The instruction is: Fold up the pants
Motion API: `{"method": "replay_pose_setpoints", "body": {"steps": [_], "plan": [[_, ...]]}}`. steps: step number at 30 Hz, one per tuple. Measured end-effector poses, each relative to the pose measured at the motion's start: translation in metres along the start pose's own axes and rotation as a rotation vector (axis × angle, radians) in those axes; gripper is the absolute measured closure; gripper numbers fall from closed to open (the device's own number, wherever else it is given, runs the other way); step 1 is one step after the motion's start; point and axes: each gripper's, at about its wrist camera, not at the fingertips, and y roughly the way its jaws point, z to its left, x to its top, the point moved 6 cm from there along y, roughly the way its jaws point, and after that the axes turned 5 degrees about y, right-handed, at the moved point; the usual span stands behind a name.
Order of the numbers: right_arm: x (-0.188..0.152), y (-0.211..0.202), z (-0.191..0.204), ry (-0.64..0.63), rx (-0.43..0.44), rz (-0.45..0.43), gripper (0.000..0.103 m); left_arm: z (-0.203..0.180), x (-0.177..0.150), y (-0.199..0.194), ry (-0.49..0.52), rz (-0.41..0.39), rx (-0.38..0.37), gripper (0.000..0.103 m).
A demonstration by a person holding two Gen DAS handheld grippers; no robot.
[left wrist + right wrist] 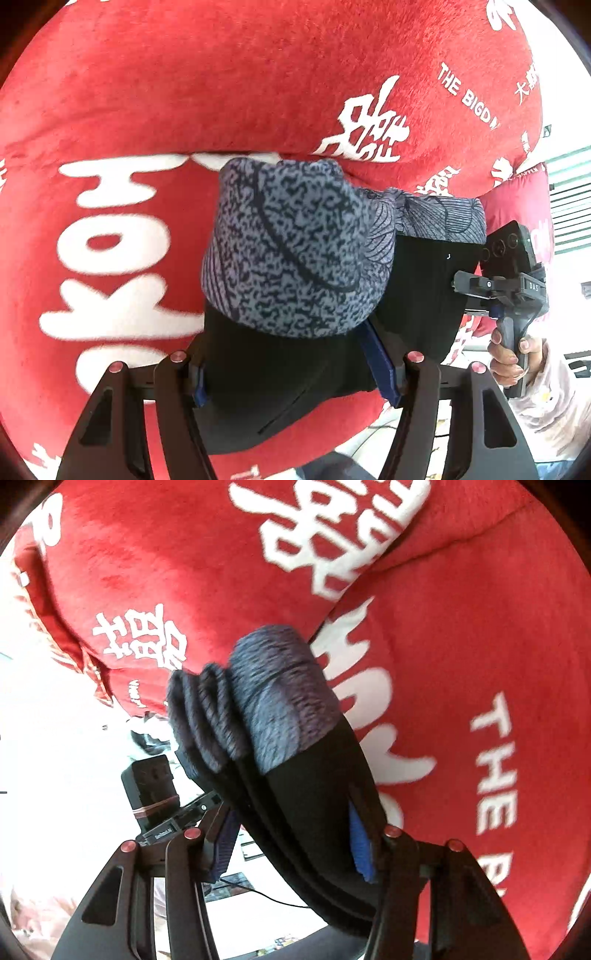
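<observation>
With both ends pinched so the fold keeps, the left tongs and right tongs grip the folded pants above the red blanket.

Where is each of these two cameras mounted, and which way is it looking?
Left wrist: on the left gripper, looking along its fingers at the pants they clamp, red blanket behind; the person's hand shows.
Right wrist: on the right gripper, facing its own clamped fold.
Shared: pants, blanket.
</observation>
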Motion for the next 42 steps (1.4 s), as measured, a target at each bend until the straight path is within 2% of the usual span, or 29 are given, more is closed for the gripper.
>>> {"method": "replay_pose_setpoints", "body": {"steps": [3,7,9,12,14,15,16,18,20,22,24,25,27,30,31,32,33,34,37,40,42], "plan": [[-0.016,0.008,-0.003,0.006,-0.013,0.016,0.046,0.008,-0.023,-0.005,-0.021,0.019,0.009,0.035],[-0.034,0.03,-0.019,0.043,-0.032,0.052,0.046,0.02,-0.052,0.007,-0.035,0.056,0.041,0.035],[-0.039,0.035,-0.031,0.052,-0.042,0.054,0.046,0.027,-0.058,0.012,-0.027,0.033,0.068,0.035],[-0.03,0.036,-0.055,0.102,-0.077,0.018,0.046,0.047,-0.059,0.02,-0.029,0.018,0.17,0.035],[-0.02,0.037,-0.072,0.134,-0.182,-0.012,0.046,0.07,-0.057,0.025,-0.055,0.018,0.293,0.035],[-0.015,0.034,-0.079,0.146,-0.237,-0.027,0.046,0.081,-0.057,0.025,-0.082,0.023,0.324,0.031],[-0.01,0.03,-0.084,0.163,-0.272,-0.043,0.045,0.087,-0.057,0.025,-0.11,0.025,0.31,0.026],[-0.005,0.022,-0.082,0.163,-0.3,-0.067,0.044,0.095,-0.056,0.017,-0.166,0.009,0.304,0.026],[-0.002,0.01,-0.072,0.107,-0.38,-0.097,0.044,0.091,-0.052,0.006,-0.142,-0.008,0.343,0.026],[0.001,0.0,-0.055,0.034,-0.446,-0.125,0.048,0.076,-0.046,-0.005,-0.117,-0.037,0.319,0.026],[0.0,-0.005,-0.039,-0.037,-0.47,-0.132,0.084,0.055,-0.036,-0.009,-0.056,-0.064,0.301,0.026],[0.001,-0.006,-0.031,-0.079,-0.492,-0.135,0.086,0.048,-0.032,-0.01,-0.029,-0.071,0.303,0.026],[0.004,0.0,-0.011,-0.171,-0.519,-0.148,0.086,0.035,-0.02,0.005,0.026,-0.075,0.33,0.026],[0.004,0.031,-0.004,-0.222,-0.58,-0.121,0.086,0.047,-0.01,0.036,-0.007,-0.041,0.366,0.026],[0.007,0.041,-0.013,-0.223,-0.613,-0.102,0.086,0.056,-0.01,0.047,-0.026,-0.021,0.405,0.026],[0.01,0.049,-0.02,-0.23,-0.641,-0.095,0.087,0.064,-0.011,0.054,-0.037,-0.004,0.429,0.022],[0.012,0.056,-0.023,-0.244,-0.659,-0.096,0.09,0.069,-0.01,0.059,-0.05,-0.013,0.428,0.014],[0.015,0.058,-0.025,-0.265,-0.669,-0.112,0.091,0.073,-0.009,0.06,-0.067,-0.02,0.422,0.009],[0.014,0.052,-0.021,-0.266,-0.654,-0.123,0.092,0.081,-0.015,0.057,-0.117,-0.003,0.378,0.009],[0.007,0.044,-0.018,-0.246,-0.65,-0.118,0.092,0.075,-0.022,0.047,-0.086,0.012,0.418,0.009],[-0.003,0.039,-0.015,-0.237,-0.667,-0.116,0.088,0.068,-0.029,0.041,-0.069,0.03,0.438,0.009]]}}
